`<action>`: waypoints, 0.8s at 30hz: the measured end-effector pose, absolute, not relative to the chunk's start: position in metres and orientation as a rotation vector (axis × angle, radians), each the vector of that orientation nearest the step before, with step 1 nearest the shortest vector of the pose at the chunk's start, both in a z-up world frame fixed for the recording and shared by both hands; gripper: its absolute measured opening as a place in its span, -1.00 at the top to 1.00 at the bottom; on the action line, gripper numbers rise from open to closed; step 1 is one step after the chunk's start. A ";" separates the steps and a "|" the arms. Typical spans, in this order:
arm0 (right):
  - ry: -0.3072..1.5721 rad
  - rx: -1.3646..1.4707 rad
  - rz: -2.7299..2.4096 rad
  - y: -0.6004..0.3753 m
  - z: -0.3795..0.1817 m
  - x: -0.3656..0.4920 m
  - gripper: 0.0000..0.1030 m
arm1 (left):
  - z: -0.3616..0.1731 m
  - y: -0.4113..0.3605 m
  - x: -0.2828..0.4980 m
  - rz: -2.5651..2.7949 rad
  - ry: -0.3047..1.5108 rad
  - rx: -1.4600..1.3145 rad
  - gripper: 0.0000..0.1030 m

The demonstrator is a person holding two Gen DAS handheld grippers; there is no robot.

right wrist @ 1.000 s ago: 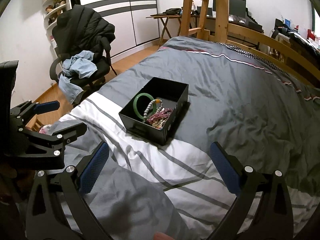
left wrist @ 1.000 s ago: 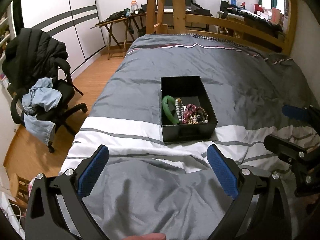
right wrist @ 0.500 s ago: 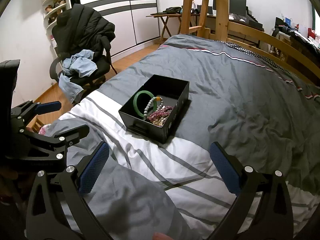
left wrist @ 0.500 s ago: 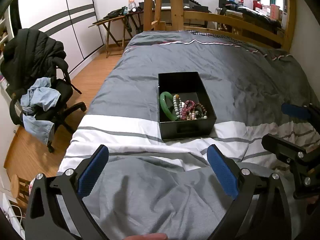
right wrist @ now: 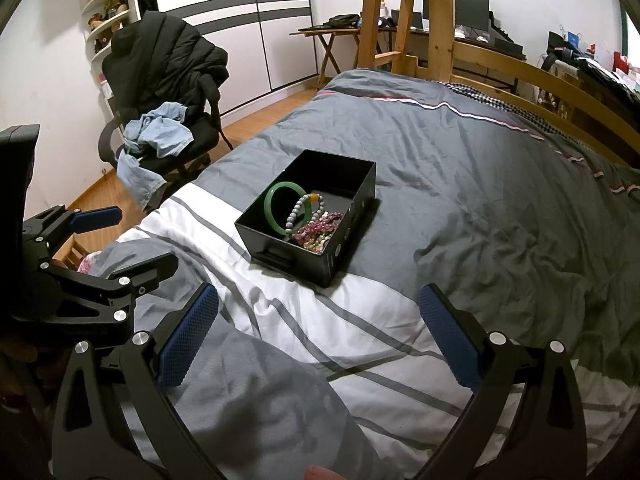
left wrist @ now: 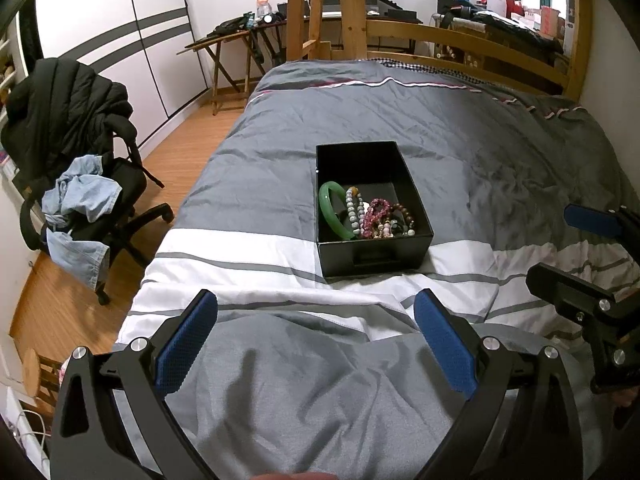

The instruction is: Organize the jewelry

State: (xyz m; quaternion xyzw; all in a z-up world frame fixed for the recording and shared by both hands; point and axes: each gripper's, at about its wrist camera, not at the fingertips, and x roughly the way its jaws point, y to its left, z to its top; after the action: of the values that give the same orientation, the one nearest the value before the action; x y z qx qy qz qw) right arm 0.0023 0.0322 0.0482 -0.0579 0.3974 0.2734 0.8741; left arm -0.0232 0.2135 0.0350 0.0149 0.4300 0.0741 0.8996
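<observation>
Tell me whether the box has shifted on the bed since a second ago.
No. The box sits with its near wall on the white stripe, same as before; only the camera drifted.

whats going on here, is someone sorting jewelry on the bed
A person holds a two-finger gripper in each hand over a bed. Both the left gripper and the right gripper are open and hold nothing. Ahead of them a black box sits on the bedspread. Inside it, bunched at the near end, lie a green bangle and several bead bracelets. Neither gripper touches the box.
</observation>
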 end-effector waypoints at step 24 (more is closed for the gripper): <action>0.831 -0.120 0.570 0.032 0.047 0.003 -0.92 | 0.034 0.211 -0.023 0.146 0.897 0.036 -0.88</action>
State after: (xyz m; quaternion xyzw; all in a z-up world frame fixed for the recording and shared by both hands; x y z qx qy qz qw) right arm 0.0028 0.0319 0.0473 -0.0573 0.3978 0.2731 0.8740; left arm -0.0231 0.2108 0.0339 0.0174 0.4330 0.0703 0.8985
